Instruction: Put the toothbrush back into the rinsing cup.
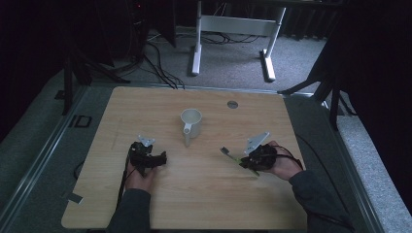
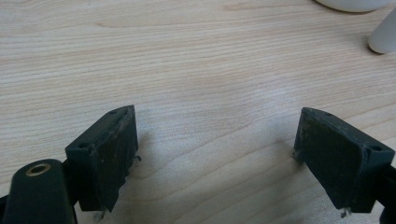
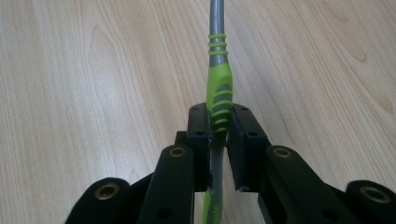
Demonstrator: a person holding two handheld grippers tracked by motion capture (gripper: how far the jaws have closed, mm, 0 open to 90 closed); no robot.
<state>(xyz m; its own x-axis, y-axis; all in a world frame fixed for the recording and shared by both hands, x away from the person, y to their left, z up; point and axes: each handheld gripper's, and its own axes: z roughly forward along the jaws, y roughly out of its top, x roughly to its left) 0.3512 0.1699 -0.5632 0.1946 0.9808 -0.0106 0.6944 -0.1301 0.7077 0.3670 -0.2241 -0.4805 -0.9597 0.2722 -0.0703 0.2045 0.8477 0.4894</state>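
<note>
A white mug [image 1: 191, 122] stands upright near the middle of the wooden table [image 1: 145, 111], its handle toward me; part of it shows in the left gripper view as the mug [image 2: 385, 35]. My right gripper [image 3: 219, 126] is shut on a green and grey toothbrush [image 3: 218, 88], whose stem runs forward past the jaws. In the high view the toothbrush [image 1: 229, 154] pokes left from the right gripper [image 1: 245, 162], low over the table. My left gripper [image 1: 163, 158] rests on the table left of the mug. Its jaws stand wide apart around the left gripper [image 2: 217, 154], with bare wood between them.
A round metal grommet [image 1: 232, 104] sits in the table near its far edge. Beyond the table, white desk legs [image 1: 197, 48] and cables lie on the grey carpet. Dark stands flank both far corners.
</note>
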